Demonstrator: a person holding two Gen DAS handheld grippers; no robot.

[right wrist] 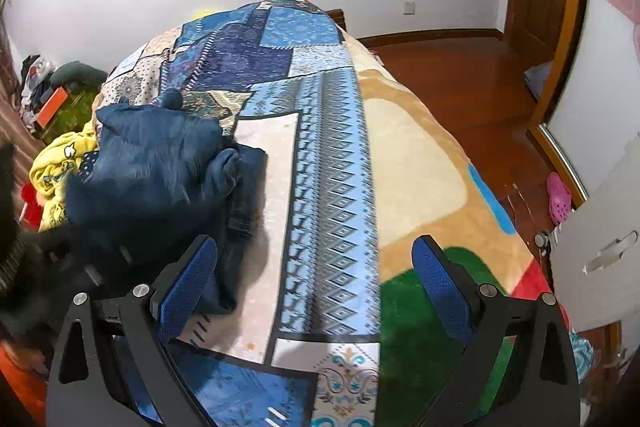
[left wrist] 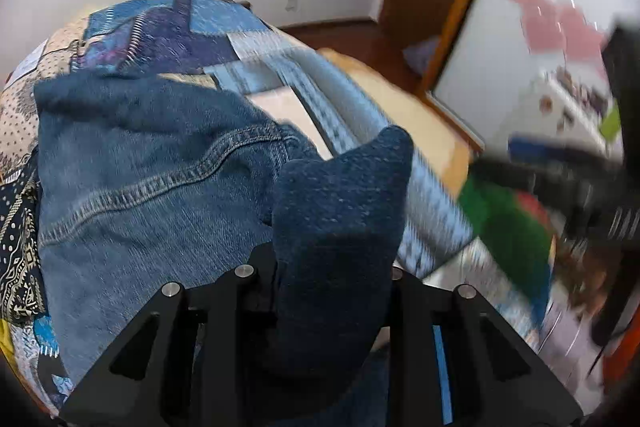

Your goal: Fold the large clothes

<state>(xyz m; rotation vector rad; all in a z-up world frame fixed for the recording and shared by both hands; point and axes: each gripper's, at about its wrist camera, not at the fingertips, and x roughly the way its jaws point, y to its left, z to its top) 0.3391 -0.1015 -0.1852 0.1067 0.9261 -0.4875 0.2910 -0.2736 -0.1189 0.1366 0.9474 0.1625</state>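
Left gripper clenched on a fold of the denim jacket, held up above the patchwork bedspread. Right gripper released, jaws wide, nothing between them. Jacket bunched on left side of bed.

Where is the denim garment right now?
The denim garment lies on the patchwork bedspread, at the left in the right wrist view, with one dark fold clamped in the left gripper.
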